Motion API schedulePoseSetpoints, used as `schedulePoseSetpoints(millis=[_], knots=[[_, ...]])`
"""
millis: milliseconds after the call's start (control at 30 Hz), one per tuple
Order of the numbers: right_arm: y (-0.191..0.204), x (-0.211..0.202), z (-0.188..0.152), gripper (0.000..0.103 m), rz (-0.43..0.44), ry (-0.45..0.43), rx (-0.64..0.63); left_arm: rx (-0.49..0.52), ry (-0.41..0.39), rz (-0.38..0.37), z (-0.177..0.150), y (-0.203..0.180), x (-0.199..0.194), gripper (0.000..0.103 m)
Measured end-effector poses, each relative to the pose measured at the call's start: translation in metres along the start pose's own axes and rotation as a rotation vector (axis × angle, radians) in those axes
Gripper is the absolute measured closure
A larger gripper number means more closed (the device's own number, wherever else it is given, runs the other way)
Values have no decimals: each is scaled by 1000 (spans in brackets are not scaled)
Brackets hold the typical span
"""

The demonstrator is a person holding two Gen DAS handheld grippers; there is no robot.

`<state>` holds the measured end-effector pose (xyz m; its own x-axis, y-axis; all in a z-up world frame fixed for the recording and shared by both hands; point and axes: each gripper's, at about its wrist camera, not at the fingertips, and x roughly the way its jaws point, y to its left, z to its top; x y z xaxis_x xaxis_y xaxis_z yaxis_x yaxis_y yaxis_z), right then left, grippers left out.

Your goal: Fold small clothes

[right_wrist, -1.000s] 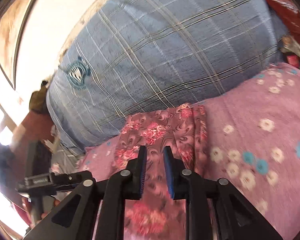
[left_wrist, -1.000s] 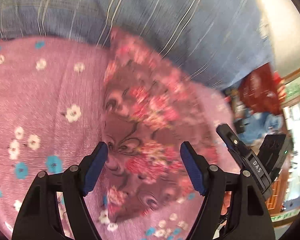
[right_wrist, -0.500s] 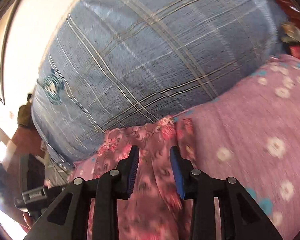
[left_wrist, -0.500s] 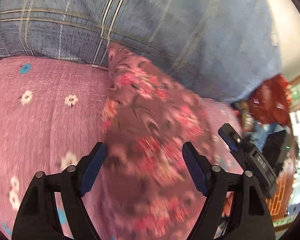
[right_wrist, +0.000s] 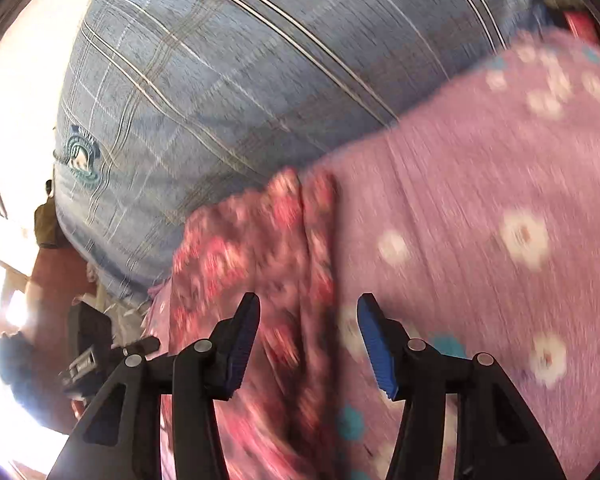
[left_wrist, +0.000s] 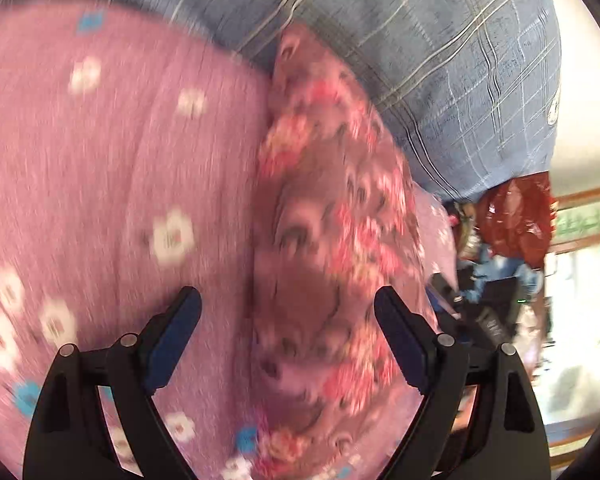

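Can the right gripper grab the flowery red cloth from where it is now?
Probably yes. The right gripper is open, with the flowery red cloth lying right under and ahead of its left finger on the pink sheet; nothing covers it.

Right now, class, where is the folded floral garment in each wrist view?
Left wrist: floral garment runs down the centre-right, reaching between the open fingers.
Right wrist: floral garment lies centre-left, extending under the left finger.
Shared landmark: the blue plaid pillow at its far end.
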<state>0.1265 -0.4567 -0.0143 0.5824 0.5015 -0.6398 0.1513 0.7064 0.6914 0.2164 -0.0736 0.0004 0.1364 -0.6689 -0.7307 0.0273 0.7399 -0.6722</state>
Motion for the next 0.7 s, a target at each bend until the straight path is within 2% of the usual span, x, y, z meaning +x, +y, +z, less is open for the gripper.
schedulePoseSetpoints(millis=[67,100,200,267,300,333,367,467,567,700], knots=[[3,10,-11,50,79,50,-27,38,-27,26,-10,-10,6,12],[8,14,-13,47,104,66,-56,64,-14,25,-11,-18,9,12],[29,33,-14,46,145,92,-117,29,51,-74,0,-34,41,12],[32,41,-13,48,155,75,-129,-1,40,-96,7,-33,50,13],[32,44,-14,51,145,61,-128,-27,24,-107,10,-32,51,17],[35,44,-15,53,130,50,-140,-43,17,-107,10,-27,45,33],[38,45,-16,58,116,44,-154,-44,16,-99,10,-24,44,55],[44,42,-25,70,59,8,-207,-32,13,-146,6,-24,42,74],[59,34,-31,74,-7,-37,-253,-14,3,-172,2,-21,28,75],[77,18,-39,75,-34,-85,-273,-29,6,-188,-6,-14,6,75]])
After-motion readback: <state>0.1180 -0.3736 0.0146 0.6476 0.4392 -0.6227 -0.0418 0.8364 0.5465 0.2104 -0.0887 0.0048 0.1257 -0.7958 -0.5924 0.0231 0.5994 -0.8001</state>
